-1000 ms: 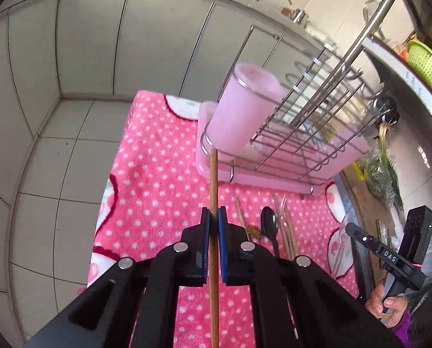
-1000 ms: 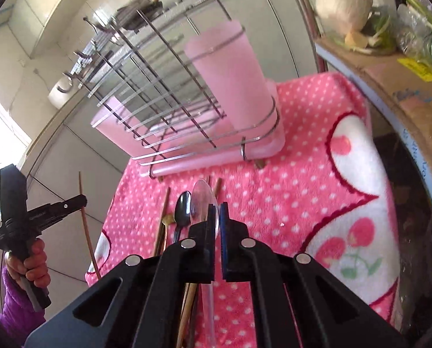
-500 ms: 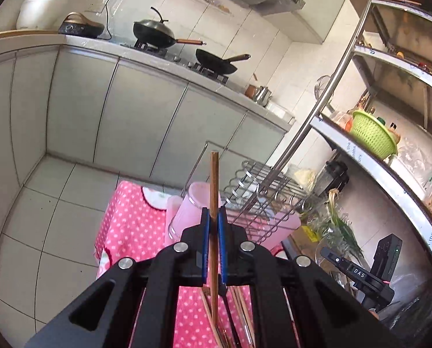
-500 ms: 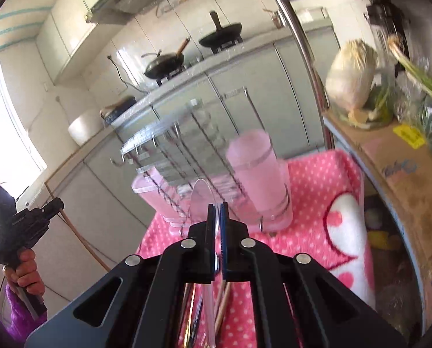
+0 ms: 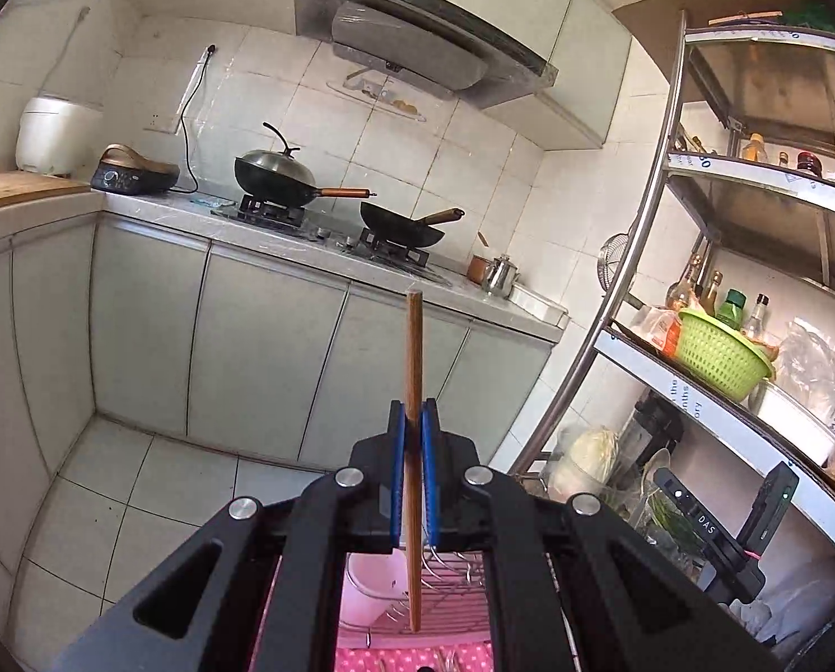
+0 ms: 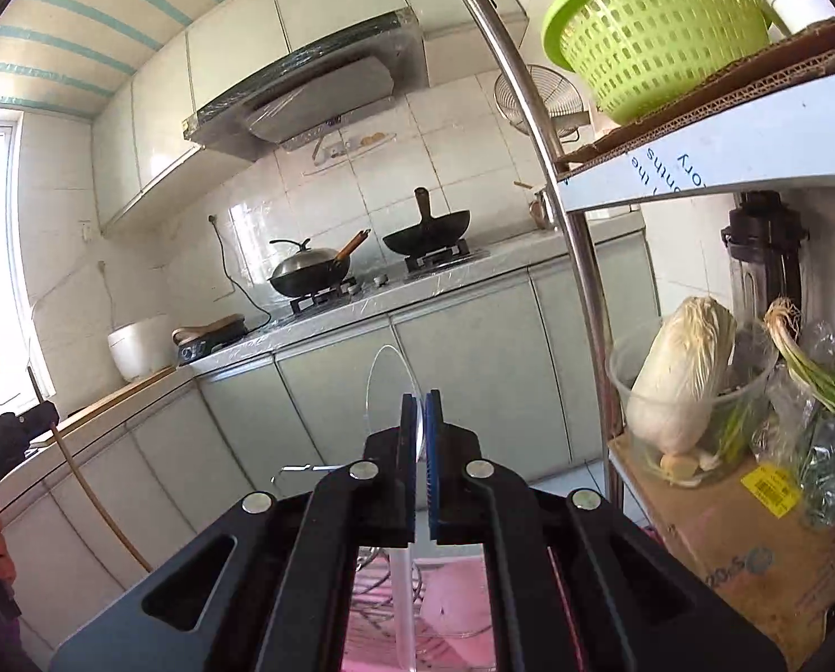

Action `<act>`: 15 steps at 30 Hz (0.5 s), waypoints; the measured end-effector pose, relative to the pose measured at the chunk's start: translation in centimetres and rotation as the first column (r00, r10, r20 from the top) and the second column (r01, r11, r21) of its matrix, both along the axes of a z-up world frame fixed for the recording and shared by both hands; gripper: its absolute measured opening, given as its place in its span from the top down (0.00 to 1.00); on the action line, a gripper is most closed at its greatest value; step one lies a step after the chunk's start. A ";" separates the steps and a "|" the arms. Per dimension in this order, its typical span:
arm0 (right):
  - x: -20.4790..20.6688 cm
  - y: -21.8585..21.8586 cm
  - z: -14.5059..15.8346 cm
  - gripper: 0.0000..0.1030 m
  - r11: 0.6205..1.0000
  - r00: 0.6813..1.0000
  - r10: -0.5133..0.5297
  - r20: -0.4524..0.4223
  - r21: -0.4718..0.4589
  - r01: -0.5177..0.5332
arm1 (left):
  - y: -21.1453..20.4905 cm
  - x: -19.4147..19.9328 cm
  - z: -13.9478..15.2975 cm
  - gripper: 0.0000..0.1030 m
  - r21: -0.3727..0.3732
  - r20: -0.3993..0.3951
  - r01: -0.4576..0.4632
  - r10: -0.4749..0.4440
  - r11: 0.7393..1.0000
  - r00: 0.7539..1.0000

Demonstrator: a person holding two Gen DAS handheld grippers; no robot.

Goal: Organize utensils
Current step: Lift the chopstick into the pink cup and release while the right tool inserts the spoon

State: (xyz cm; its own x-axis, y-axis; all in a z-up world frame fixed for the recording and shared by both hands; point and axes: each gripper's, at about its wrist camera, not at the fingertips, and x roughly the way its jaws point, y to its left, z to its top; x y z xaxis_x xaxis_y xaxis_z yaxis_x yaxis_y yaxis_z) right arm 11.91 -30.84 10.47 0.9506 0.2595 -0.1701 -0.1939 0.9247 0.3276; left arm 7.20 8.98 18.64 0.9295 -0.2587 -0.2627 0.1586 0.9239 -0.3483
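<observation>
1. Left gripper [image 5: 411, 420]: the jaws are clamped narrow on a wooden chopstick [image 5: 414, 369]. The stick runs upright between the blue pads [image 5: 397, 470], its blunt end well above the fingertips and its lower end below them.
2. Below the left gripper: a pink cup [image 5: 369, 588] sits in a wire rack [image 5: 451, 571], just left of the stick's lower tip. The tip hangs above the rack, apart from the cup.
3. Right gripper [image 6: 420, 425]: the jaws are pinched narrow on a clear plastic spoon [image 6: 386, 392]. The bowl stands above and left of the fingertips; the handle drops below them towards the rack [image 6: 383, 571].
4. Far left of the right gripper: the other tool and its chopstick [image 6: 89, 493] are in view, well apart.
5. Risk, left: the stick is held at a single narrow point. A tilt or a knock against the rack wires would likely pivot it or slide it out.
6. Risk, right: the spoon is thin, smooth and off-centre in the pads. It may twist or slip on lowering.
7. Risk, both: lowering both items into the cup together may cause them to collide.
</observation>
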 end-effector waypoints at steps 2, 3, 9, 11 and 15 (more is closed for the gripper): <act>1.2 0.1 -0.2 0.97 0.999 0.999 -0.033 0.024 -0.031 0.034 | -0.3 1.7 -0.2 0.95 0.011 -0.008 -0.011 0.011 1.000 1.000; 1.9 0.1 -0.3 0.97 0.998 0.999 -0.041 0.030 -0.041 0.042 | -0.5 2.4 -0.4 0.95 0.016 -0.012 -0.013 0.013 1.000 1.000; 4.9 0.5 -2.1 0.97 0.995 0.998 -0.060 0.031 -0.075 0.062 | -1.8 6.3 -2.3 0.95 0.065 -0.031 -0.029 0.031 0.997 0.999; 5.5 0.7 -3.4 0.97 0.995 0.998 -0.057 0.013 -0.081 0.058 | -2.5 7.4 -3.6 0.95 0.094 -0.051 -0.025 0.030 0.995 0.998; 6.0 1.1 -5.7 0.97 0.997 0.998 -0.029 -0.063 -0.067 0.025 | -3.5 9.2 -6.8 0.95 0.137 -0.133 0.002 0.017 0.991 0.991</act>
